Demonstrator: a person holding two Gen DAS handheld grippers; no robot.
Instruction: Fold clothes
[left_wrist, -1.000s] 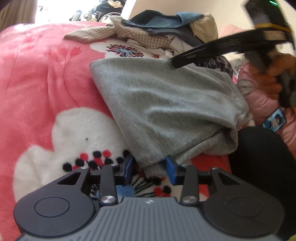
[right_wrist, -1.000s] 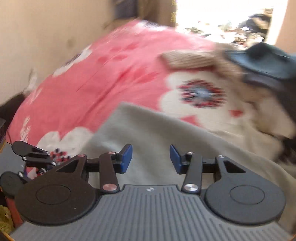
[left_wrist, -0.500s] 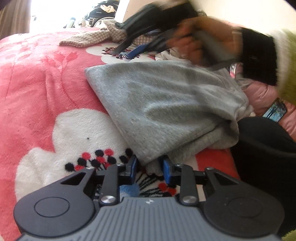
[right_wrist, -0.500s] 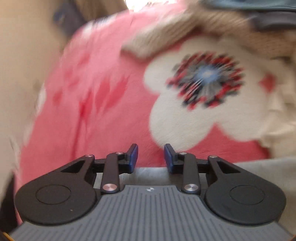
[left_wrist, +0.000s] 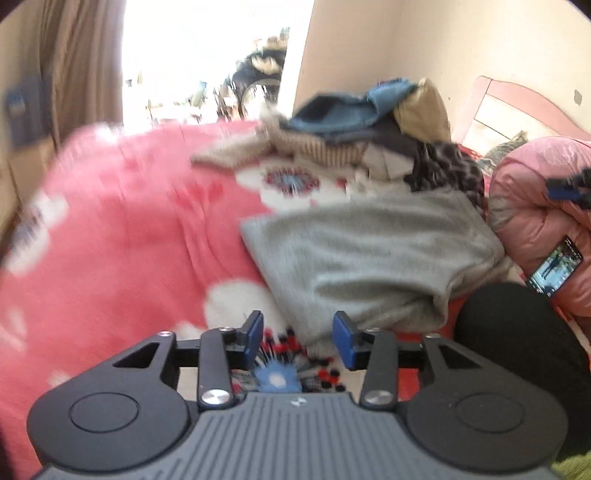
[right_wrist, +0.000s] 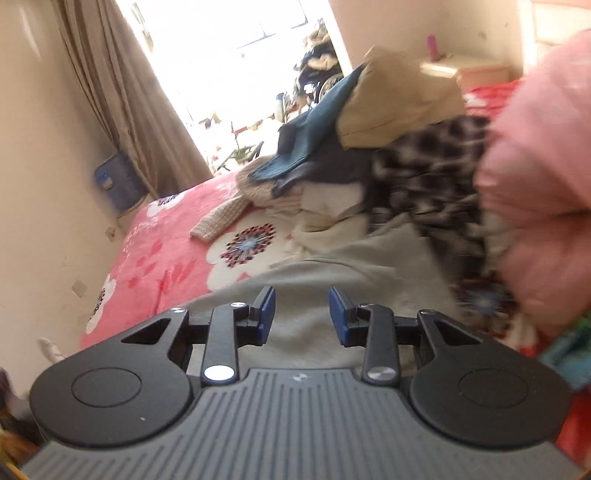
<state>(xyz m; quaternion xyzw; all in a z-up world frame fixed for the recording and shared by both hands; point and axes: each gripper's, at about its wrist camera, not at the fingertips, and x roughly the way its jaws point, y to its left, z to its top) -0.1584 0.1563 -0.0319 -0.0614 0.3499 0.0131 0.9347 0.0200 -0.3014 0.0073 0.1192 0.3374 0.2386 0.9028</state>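
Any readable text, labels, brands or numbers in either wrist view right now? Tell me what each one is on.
No text can be read in either view.
Phone on the pink quilt: its screen shows a picture, no legible words.
Small emblem on the left gripper body: a mark, not letters.
Same emblem on the right gripper body: not letters.
Blue box by the curtain: too blurred to read.

One folded grey garment (left_wrist: 369, 258), one clothes pile (left_wrist: 369, 136), one phone (left_wrist: 554, 271), two tools

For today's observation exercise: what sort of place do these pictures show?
Most likely a bedroom: a pink flowered blanket spread over a bed, a pile of clothes on it, and a curtain beside a bright window.
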